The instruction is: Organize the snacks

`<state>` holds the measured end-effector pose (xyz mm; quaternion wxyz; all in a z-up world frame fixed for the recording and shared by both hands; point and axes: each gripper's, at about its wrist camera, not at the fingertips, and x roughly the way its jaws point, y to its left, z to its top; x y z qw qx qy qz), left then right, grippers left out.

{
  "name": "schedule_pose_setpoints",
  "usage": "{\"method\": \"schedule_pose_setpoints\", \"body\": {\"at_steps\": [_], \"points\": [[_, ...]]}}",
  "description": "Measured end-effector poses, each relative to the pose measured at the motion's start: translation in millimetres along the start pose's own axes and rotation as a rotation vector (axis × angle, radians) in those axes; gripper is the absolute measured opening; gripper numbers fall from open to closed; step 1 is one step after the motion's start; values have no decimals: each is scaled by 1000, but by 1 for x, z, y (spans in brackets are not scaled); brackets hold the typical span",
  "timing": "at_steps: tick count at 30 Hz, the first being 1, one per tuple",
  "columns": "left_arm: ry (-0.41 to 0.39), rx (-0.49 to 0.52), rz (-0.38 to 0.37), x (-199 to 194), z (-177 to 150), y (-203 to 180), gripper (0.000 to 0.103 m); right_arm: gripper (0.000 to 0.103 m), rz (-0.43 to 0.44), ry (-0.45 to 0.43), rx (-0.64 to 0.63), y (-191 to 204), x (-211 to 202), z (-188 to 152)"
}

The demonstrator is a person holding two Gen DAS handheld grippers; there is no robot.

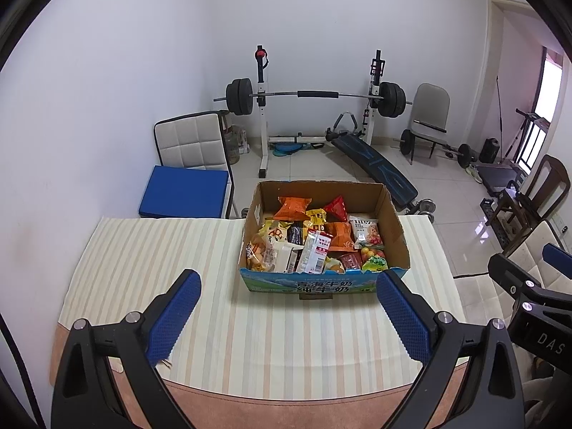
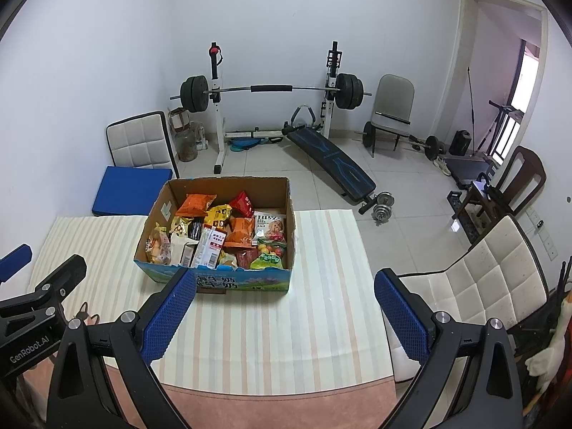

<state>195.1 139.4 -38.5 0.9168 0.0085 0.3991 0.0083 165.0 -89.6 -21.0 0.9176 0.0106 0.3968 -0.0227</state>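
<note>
Both parted jaws hover short of snack box [image 1: 323,282], nothing between.

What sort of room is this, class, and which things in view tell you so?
Most likely a spare room at home used as a gym: a barbell rack and a sit-up bench stand on the tiled floor, while a cardboard box of snacks sits on a cloth-covered table.

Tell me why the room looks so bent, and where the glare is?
Both wrist views are fisheye: walls and the table edge bow, corners go black. Left view: window blown out, sheen on floor tiles. Right view: the same glare at its window; the box stays sharp.
</note>
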Motion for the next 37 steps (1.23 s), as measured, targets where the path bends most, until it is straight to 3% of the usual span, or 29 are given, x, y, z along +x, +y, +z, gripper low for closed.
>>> {"method": "schedule_pose_setpoints", "body": {"at_steps": [37], "points": [[-15,32,-8,-4,6,0,101,102,-8,1,16,-4,-3,4]]}}
